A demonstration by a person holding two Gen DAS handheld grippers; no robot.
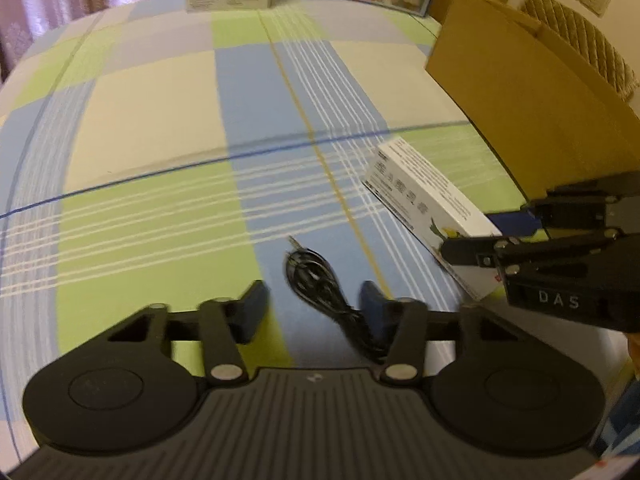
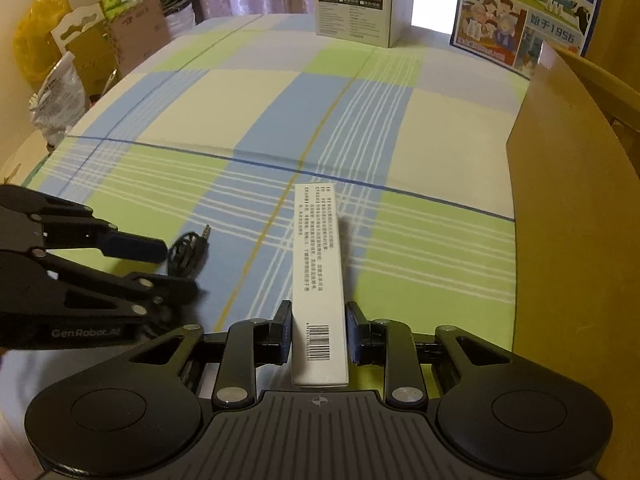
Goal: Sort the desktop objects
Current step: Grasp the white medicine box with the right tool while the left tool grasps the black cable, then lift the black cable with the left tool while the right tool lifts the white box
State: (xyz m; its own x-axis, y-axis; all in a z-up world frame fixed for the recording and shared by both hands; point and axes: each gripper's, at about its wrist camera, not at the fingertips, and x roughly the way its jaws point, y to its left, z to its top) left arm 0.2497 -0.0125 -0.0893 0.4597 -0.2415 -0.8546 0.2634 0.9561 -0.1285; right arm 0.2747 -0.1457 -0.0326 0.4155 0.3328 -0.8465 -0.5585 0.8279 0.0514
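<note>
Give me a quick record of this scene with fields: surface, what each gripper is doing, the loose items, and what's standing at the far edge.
surface: checked cloth in blue, green and cream
right gripper: shut on the long white carton, pads on its two long sides
left gripper: astride the coiled black cable, pads not pressing it
cardboard box: open, to the right of the carton
far edge: white product box and blue illustrated box, both upright
</note>
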